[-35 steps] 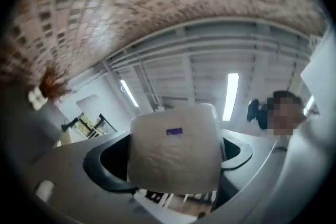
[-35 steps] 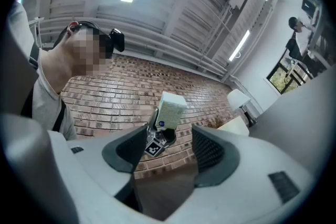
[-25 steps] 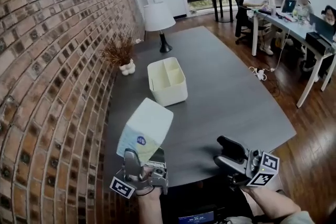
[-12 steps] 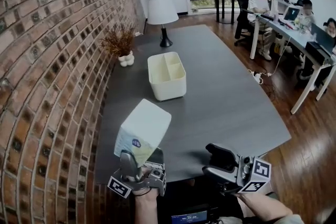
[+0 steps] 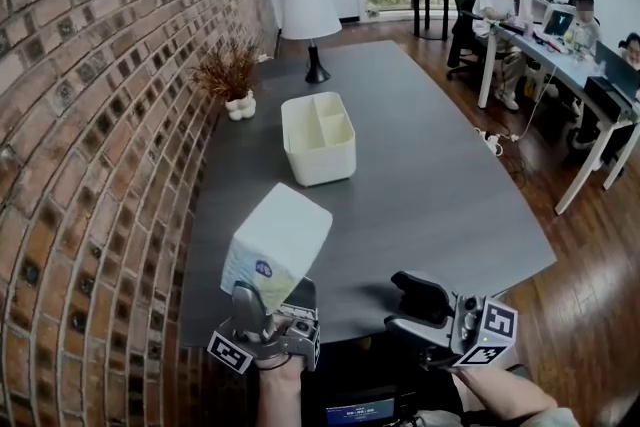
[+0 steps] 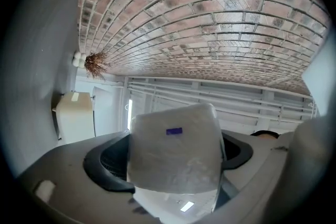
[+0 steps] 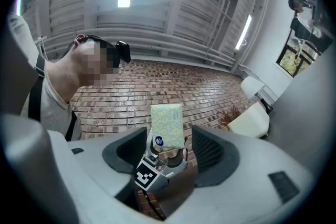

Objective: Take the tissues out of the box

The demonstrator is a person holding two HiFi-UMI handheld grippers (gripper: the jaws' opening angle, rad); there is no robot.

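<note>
A soft pack of tissues (image 5: 276, 245) in clear wrap, pale with a small blue sticker, is held off the dark table (image 5: 430, 185) near its front left corner. My left gripper (image 5: 266, 307) is shut on the pack's lower end. In the left gripper view the tissue pack (image 6: 176, 152) fills the space between the jaws. My right gripper (image 5: 412, 303) hangs open and empty at the table's front edge, pointing left. In its view the right gripper (image 7: 169, 157) faces the tissue pack (image 7: 167, 124) and the left gripper (image 7: 157, 166), a short way off.
A white two-compartment box (image 5: 318, 137) stands mid-table beyond the pack. A lamp (image 5: 308, 15) and a dried plant in a white pot (image 5: 228, 75) are at the far left by the brick wall (image 5: 90, 115). People sit at desks (image 5: 560, 45) far right.
The left gripper has kept the tissue pack and raised it slightly. The right gripper has shifted a little left and toward the front edge, still open.
</note>
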